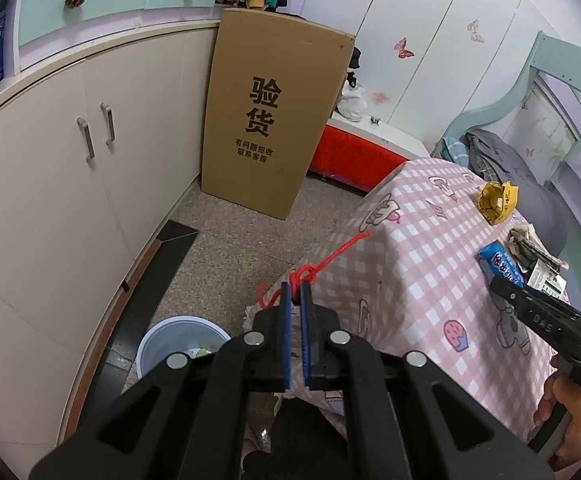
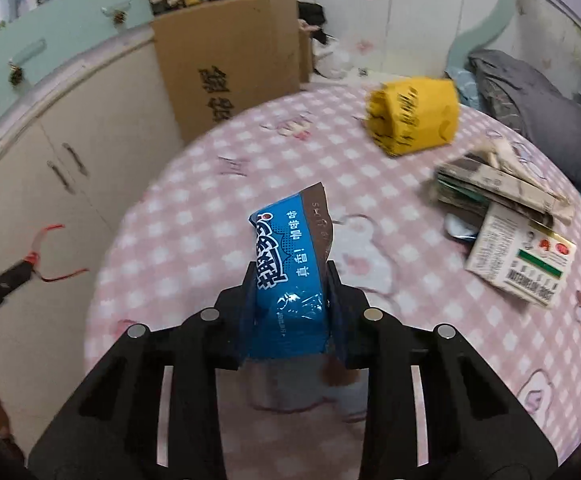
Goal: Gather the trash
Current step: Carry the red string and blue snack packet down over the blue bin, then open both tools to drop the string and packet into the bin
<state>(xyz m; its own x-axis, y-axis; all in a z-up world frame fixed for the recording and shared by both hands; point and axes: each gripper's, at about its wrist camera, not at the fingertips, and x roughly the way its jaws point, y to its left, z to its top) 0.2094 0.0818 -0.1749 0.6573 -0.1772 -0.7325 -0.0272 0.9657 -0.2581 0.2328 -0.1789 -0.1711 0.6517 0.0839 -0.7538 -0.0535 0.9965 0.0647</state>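
My left gripper (image 1: 297, 286) is shut on a red string (image 1: 332, 254), held beside the pink checked table (image 1: 410, 292) and above the floor. A pale blue bin (image 1: 162, 344) stands on the floor below and to its left. My right gripper (image 2: 290, 272) is shut on a blue snack wrapper (image 2: 290, 248) and holds it above the table (image 2: 194, 232). The wrapper also shows in the left wrist view (image 1: 498, 262). A crumpled yellow wrapper (image 2: 414, 116) lies farther back on the table. The left gripper with the red string (image 2: 50, 252) shows at the left edge.
A white medicine box (image 2: 518, 264) and folded papers (image 2: 494, 188) lie at the table's right. A tall cardboard box (image 1: 270, 112) stands on the floor against cream cabinets (image 1: 70, 168). A bed with grey bedding (image 1: 502, 156) is behind the table.
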